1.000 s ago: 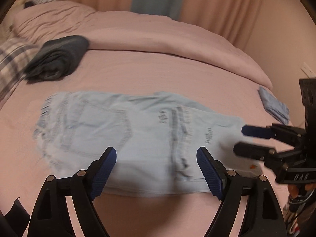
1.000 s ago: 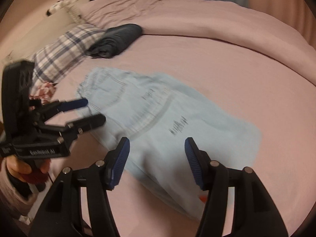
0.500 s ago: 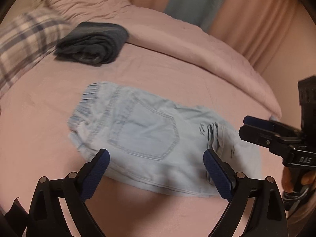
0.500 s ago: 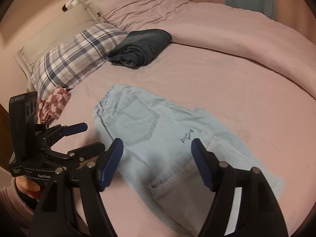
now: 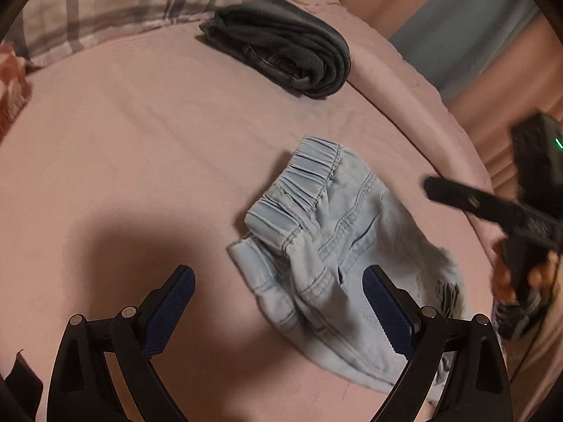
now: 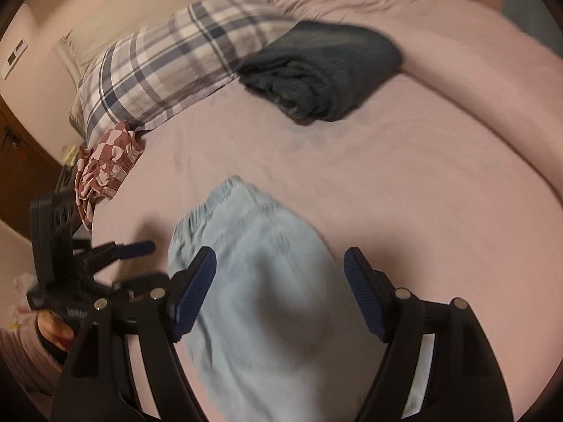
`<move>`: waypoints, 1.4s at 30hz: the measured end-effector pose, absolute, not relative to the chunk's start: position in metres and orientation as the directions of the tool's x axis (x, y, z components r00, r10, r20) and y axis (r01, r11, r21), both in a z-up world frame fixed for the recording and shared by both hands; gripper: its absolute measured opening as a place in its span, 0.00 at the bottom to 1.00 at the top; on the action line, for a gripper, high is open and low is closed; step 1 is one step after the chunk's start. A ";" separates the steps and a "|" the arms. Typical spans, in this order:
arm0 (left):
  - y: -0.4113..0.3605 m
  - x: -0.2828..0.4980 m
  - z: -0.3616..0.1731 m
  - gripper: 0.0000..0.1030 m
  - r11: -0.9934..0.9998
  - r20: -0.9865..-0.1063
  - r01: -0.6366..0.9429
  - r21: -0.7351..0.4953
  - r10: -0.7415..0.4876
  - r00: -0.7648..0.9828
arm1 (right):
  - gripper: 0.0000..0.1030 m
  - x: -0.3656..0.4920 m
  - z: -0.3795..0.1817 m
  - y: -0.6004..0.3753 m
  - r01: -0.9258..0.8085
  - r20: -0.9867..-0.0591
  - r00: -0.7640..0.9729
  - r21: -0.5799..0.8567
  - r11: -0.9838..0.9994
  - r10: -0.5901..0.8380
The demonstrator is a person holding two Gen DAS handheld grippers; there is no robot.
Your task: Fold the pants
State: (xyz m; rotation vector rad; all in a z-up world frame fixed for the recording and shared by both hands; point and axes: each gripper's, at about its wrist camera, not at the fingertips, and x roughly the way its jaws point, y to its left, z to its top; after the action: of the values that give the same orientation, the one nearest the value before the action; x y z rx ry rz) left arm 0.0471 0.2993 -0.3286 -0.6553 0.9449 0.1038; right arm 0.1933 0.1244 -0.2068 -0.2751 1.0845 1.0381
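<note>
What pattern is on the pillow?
Plaid pillow: grey-blue checks on white, clearest from the right wrist view.

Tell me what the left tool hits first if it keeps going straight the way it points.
Probably the light blue pants, near their waistband edge; the open left tool aims about there, though the bare pink sheet could come first.

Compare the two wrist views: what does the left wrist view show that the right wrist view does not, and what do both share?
Left wrist only: blue curtain strip, the pants' elastic waistband in sharp detail. Right wrist only: wall panel, wooden furniture. Both: light blue pants, dark folded garment, plaid pillow, red checked cloth, pink bed.
</note>
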 end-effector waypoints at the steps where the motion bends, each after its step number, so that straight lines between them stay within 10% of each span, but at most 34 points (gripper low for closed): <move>1: 0.298 0.049 -0.329 0.93 0.803 -0.780 -0.359 -0.475 -0.196 0.594 | 0.73 0.199 -0.211 0.133 -0.807 -0.828 0.048 0.298 0.510 0.559; 14: 0.290 0.066 -0.339 0.93 0.795 -0.776 -0.349 -0.496 -0.224 0.590 | 0.74 0.230 -0.263 0.211 -0.828 -0.849 -0.285 0.452 0.332 0.446; 19: 0.294 0.062 -0.341 0.58 0.800 -0.777 -0.362 -0.478 -0.194 0.599 | 0.54 0.221 -0.272 0.225 -0.815 -0.823 -0.363 0.508 0.281 0.436; 27: 0.299 0.060 -0.335 0.38 0.804 -0.772 -0.350 -0.480 -0.198 0.604 | 0.35 0.210 -0.260 0.220 -0.865 -0.844 -0.316 0.444 0.235 0.433; 42: 0.298 0.033 -0.310 0.63 0.796 -0.777 -0.382 -0.470 -0.168 0.606 | 0.24 0.180 -0.209 0.195 -0.944 -0.840 -0.097 0.248 0.219 0.534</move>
State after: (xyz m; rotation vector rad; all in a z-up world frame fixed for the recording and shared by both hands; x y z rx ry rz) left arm 0.0326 0.2982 -0.3104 -0.6621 0.9283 0.1344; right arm 0.1804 0.1947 -0.2086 -0.5139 1.0436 1.3340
